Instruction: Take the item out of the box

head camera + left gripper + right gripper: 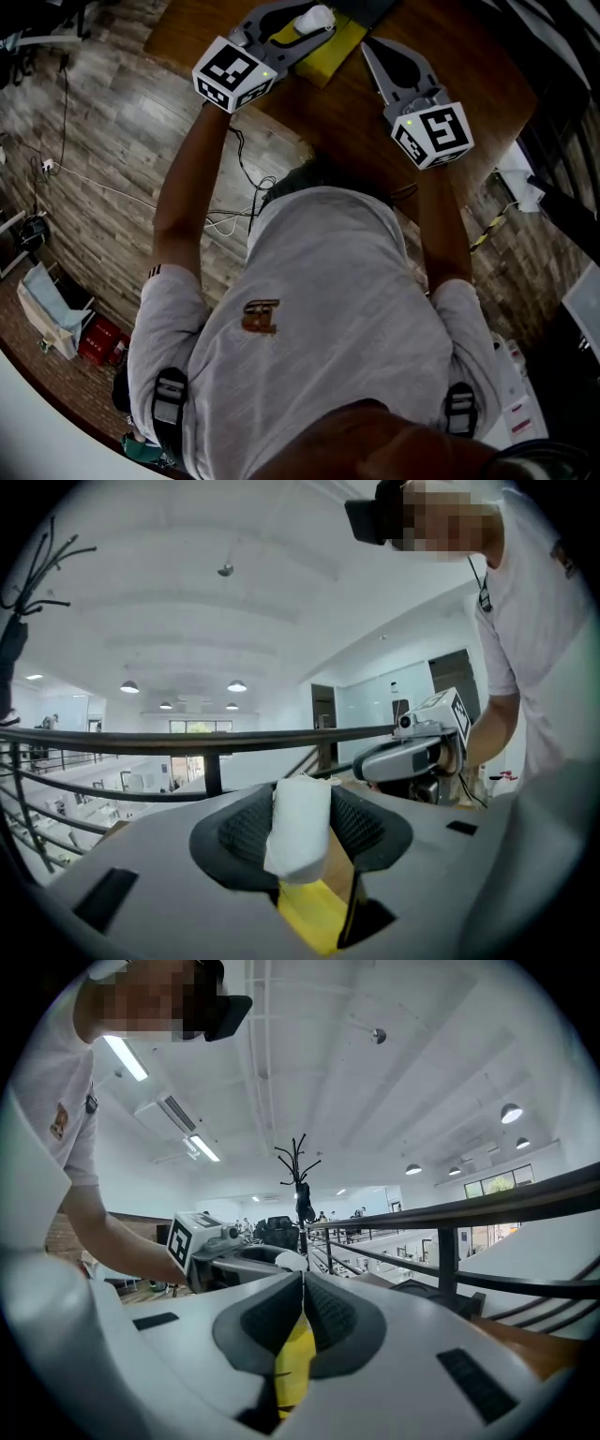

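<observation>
White item (298,829) clamped between left gripper (302,799) pads, just above yellow box (309,913). Right gripper (302,1288) jaws closed, box edge beneath. Item best raised straight, clear of box walls, clamp not loosened.

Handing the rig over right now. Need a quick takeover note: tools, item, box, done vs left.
Left tool: shut on the white item.
Right tool: jaws together, nothing visibly held, tip by the yellow box.
The box lies on the wooden table. The item is above it; can't tell if it is fully clear.
Done: item gripped.
Left: lift it clear of the box and set it down.
</observation>
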Demonstrator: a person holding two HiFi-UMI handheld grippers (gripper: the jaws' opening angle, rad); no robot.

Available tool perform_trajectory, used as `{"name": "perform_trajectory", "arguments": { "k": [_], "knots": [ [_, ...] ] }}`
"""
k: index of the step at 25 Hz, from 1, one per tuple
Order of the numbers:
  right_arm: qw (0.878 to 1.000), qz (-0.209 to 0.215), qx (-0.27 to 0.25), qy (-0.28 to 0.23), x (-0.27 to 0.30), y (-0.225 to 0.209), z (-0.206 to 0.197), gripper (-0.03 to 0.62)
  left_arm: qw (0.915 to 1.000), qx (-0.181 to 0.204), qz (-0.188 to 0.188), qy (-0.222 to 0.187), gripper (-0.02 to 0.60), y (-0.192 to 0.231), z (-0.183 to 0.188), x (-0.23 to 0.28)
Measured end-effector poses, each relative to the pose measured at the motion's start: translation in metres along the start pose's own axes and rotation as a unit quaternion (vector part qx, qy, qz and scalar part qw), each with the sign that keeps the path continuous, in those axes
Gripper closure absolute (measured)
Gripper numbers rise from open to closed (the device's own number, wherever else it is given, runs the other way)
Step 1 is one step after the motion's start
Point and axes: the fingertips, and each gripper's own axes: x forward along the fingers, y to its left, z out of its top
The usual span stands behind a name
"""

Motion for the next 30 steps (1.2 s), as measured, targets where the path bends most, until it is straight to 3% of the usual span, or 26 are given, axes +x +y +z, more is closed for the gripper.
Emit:
{"name": "perform_trajectory", "arguments": {
  "k": [9, 16, 30],
  "knots": [
    [1.0, 0.008, 0.008, -0.02, -0.002, 0.009, 0.017, 0.563, 0.9958, -0.021, 0.046, -0.077, 0.374, -0.012, 0.036, -0.025],
    [0.999, 0.016, 0.002, -0.032, -0.008, 0.017, 0.024, 0.563, 0.9874, -0.048, 0.085, -0.125, 0.374, -0.018, 0.063, -0.044],
    [0.998, 0.039, -0.006, -0.058, -0.016, 0.038, 0.042, 0.563, 0.979, -0.052, 0.106, -0.166, 0.376, -0.045, 0.085, -0.06]
  ]
}}
